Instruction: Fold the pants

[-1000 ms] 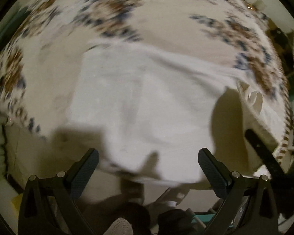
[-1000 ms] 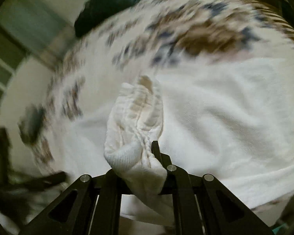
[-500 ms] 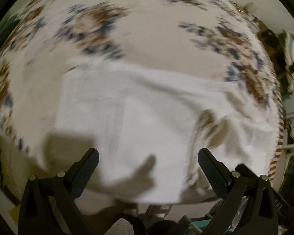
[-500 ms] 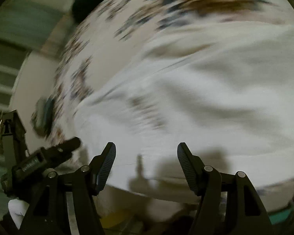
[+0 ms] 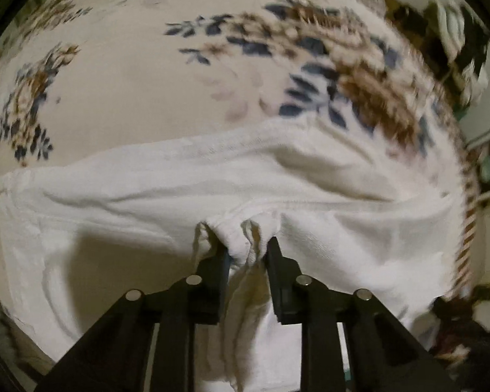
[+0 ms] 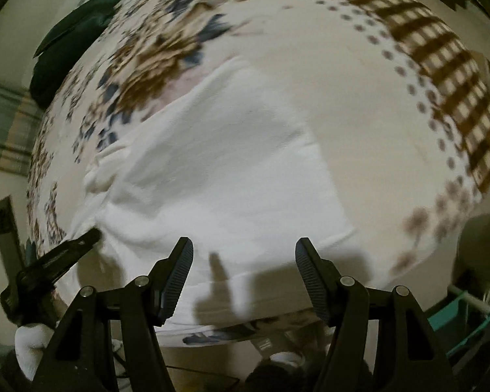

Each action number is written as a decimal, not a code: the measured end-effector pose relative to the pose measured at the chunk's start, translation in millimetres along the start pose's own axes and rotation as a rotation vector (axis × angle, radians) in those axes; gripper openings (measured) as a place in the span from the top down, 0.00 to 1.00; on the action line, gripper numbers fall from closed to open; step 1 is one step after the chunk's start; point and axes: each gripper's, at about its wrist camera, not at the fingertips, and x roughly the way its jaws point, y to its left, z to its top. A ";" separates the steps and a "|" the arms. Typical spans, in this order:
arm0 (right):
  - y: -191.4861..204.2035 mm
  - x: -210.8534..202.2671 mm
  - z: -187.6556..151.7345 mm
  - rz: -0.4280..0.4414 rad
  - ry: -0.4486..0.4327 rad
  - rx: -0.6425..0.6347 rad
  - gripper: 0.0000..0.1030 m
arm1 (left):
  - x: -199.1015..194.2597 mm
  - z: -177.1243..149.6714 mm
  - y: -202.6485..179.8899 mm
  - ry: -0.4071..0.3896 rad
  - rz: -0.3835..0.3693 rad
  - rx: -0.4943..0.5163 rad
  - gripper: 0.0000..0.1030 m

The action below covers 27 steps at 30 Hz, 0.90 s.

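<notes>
The white pants [image 5: 277, 179] lie folded on a cream bedspread with brown and blue flowers [image 5: 147, 91]. My left gripper [image 5: 246, 250] is shut on a bunched edge of the pants at their near side. In the right wrist view the pants [image 6: 219, 170] lie as a white slab, and my right gripper [image 6: 243, 254] is open and empty just above their near edge. The left gripper [image 6: 62, 254] shows there at the left, at the pants' left edge.
A dark green cushion [image 6: 72, 42] lies at the far left of the bed. A brown checked border [image 6: 457, 75] runs along the bedspread's right edge. Cluttered shelves [image 5: 457, 32] stand beyond the bed. A teal object [image 6: 467, 320] sits low at the right.
My left gripper was open over the pants and has shut on their near edge. My right gripper let go of the bunched fabric a second ago and stays open.
</notes>
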 end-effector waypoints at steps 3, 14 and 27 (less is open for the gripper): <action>-12.7 -11.3 0.6 0.021 0.013 0.051 0.34 | -15.1 -0.1 13.0 -0.003 -0.047 -0.036 0.83; -18.2 12.2 -14.5 0.137 0.148 0.260 0.34 | -16.7 -22.4 48.2 0.112 -0.186 -0.214 0.45; -5.1 55.1 -36.1 -0.081 0.301 0.230 0.40 | 11.5 -102.3 18.0 0.219 0.053 -0.042 0.42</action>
